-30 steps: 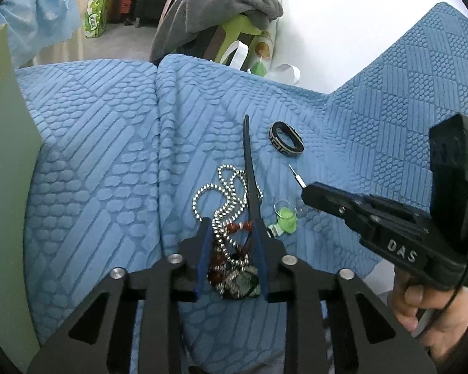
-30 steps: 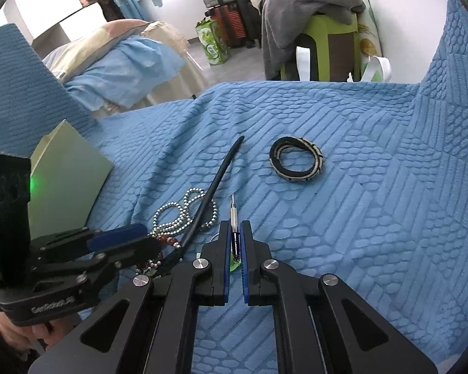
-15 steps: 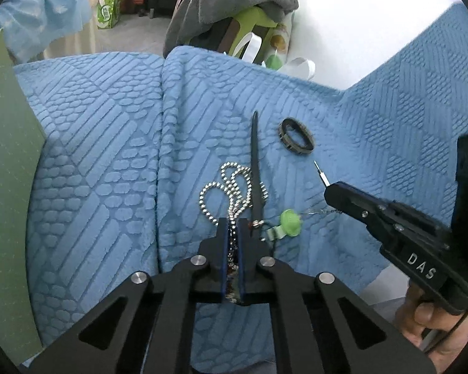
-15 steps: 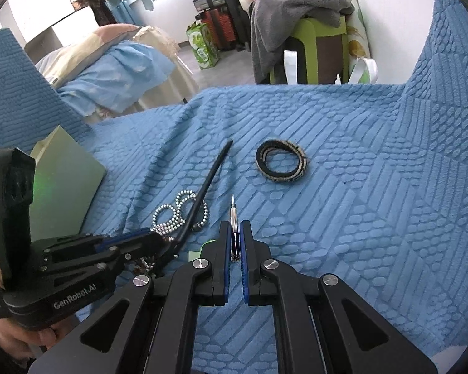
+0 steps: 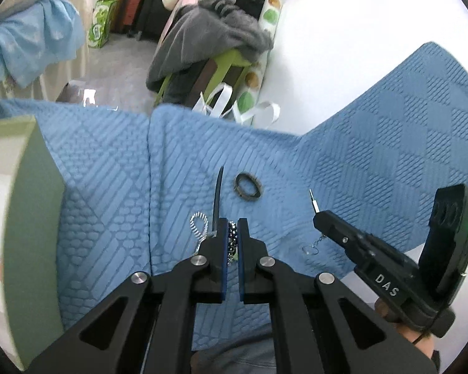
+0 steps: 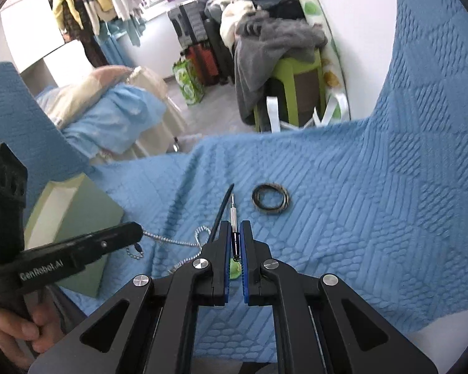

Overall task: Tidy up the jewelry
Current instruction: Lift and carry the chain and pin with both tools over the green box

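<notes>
Gripping a beaded necklace (image 5: 232, 239), left gripper (image 5: 233, 229) nearly closed; right gripper (image 6: 235, 232) clamps a small screwdriver (image 6: 233, 218) above blue quilt (image 6: 358, 218), near bracelet (image 6: 271, 200).

Bright, soft daylight and heavy fisheye warp

Both views go black at the corners; the white wall (image 5: 343, 62) at upper right is nearly blown out, the blue bedspread (image 6: 374, 202) looks a bit motion-smeared, and shadows are faint.

"DAS" on right hand-held gripper (image 5: 319, 218); "GenRobot.AI" on left hand-held gripper (image 6: 138, 229).
</notes>
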{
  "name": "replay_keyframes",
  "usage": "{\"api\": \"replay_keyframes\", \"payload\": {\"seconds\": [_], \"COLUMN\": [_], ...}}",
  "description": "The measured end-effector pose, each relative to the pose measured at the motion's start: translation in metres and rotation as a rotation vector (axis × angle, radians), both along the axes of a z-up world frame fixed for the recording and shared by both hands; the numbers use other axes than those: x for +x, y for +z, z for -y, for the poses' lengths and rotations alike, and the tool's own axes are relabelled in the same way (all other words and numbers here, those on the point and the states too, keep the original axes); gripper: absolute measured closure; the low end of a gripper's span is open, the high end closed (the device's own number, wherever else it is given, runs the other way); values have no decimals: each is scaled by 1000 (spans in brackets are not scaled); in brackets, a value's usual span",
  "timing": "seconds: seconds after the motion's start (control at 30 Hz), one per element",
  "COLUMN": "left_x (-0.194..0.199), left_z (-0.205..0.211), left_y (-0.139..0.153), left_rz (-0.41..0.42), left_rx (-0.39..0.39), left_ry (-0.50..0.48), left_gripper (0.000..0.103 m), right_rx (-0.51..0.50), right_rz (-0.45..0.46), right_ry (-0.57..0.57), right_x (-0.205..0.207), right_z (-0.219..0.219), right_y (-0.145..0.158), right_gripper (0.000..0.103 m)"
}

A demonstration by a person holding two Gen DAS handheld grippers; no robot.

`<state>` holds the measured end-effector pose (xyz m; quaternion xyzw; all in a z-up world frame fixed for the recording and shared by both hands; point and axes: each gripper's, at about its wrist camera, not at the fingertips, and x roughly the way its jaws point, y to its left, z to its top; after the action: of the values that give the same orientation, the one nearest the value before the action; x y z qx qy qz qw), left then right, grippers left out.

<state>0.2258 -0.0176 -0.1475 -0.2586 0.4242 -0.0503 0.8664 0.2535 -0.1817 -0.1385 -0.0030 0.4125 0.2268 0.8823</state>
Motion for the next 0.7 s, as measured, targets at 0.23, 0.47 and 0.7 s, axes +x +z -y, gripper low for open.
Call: {"api": "replay_keyframes", "payload": {"seconds": [0.23,0.47,0.7], "left_x": [-4,-12,-24], "left_z": [-2,-12,-32], "left_y": [54,108,147], "left_rz": [78,123,117], "left_rx": [68,115,134], "left_ry": [-23,-26,-3], "left_gripper": [99,99,99], "right_rx": [15,12,28], "right_rz": [32,61,103], "right_ry": [-34,-33,-12], "right_x": [-4,-12,-24], "right_z": [-2,-12,-33], "right_y": [33,77,125], "right_gripper": [99,99,99]}}
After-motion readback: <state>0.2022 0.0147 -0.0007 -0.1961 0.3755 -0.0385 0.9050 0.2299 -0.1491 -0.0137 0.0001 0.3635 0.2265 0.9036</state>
